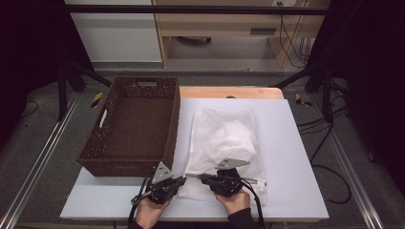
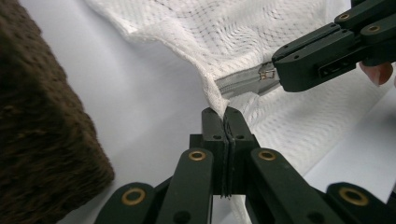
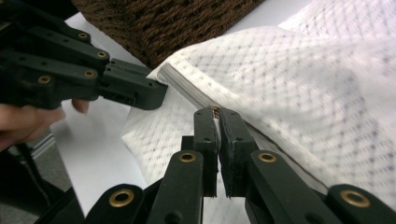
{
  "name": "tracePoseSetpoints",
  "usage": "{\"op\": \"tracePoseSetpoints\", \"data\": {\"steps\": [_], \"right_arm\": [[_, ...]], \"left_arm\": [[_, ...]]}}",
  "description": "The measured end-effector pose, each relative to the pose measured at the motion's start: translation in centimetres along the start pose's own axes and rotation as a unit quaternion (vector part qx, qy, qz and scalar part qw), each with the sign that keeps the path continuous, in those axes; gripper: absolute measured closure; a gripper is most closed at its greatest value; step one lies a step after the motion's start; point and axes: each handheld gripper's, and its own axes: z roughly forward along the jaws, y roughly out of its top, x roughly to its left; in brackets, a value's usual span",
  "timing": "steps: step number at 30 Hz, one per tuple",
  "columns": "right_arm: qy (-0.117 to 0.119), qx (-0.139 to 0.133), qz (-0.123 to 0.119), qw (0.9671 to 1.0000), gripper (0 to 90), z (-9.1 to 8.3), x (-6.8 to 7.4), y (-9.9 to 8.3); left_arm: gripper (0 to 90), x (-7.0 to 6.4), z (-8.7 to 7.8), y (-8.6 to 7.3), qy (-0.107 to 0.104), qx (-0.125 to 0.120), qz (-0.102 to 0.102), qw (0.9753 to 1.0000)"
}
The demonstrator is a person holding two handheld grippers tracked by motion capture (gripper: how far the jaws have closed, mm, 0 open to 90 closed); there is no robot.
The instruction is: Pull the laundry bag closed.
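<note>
Both grippers are working the near edge of the white mesh laundry bag (image 1: 224, 143), which is lying flat on the white tabletop (image 1: 296, 157) just right of the brown woven basket (image 1: 133, 124); something white and bulky is sitting inside the bag

Left gripper (image 2: 219, 112) is clenching the bag's near-left corner: jaws are pressed together with mesh fabric pinched between the tips, right at the end of the grey zipper tape (image 2: 243, 84). In the high view it is sitting at (image 1: 183, 179), close to the basket's near corner

Right gripper (image 3: 215, 112) is also clamping: jaws are meeting on the small metal zipper pull (image 3: 214, 109) along the zipper line. High view is putting it at (image 1: 200, 177), tips pointing left toward the other gripper, the two nearly touching

Bag edge is lifting slightly off the table between the two grips. From the left gripper view, the right gripper's tip is sitting on the pull (image 2: 268, 72) just beyond the pinched corner

Basket is looking empty, with its near corner just beside the bag's corner
</note>
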Motion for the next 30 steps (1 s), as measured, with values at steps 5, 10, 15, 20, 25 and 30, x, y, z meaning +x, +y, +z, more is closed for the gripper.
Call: {"op": "tracePoseSetpoints", "data": {"steps": [5,10,15,20,25,30], "right_arm": [[-0.002,0.005,-0.001,1.0,86.4,-0.6,-0.2,-0.4],[-0.015,0.004,0.005,0.9999,86.4,-1.3,-0.9,-0.9],[-0.019,0.0,0.025,0.9995,86.4,-2.5,-2.0,-1.4],[-0.026,-0.001,0.029,0.9993,86.3,-3.6,-2.8,-1.8],[-0.029,0.0,0.037,0.9989,86.3,-4.2,-3.1,-2.2],[-0.037,-0.001,0.036,0.9987,86.3,-5.2,-3.6,-2.8]], "left_arm": [[88.2,-0.7,0.1,-0.1,0.003,0.001,0.01,0.9999],[88.3,-0.2,-0.1,-0.1,0.017,0.001,0.005,0.9998],[88.2,-0.3,0.0,-0.2,0.014,0.003,0.009,0.9999],[88.2,-0.5,0.0,-0.4,0.012,0.004,0.01,0.9999],[88.2,-0.3,-0.1,-0.4,0.013,0.003,0.004,0.9999],[88.2,-0.4,-0.2,-0.4,0.02,0.002,0.007,0.9998]]}}
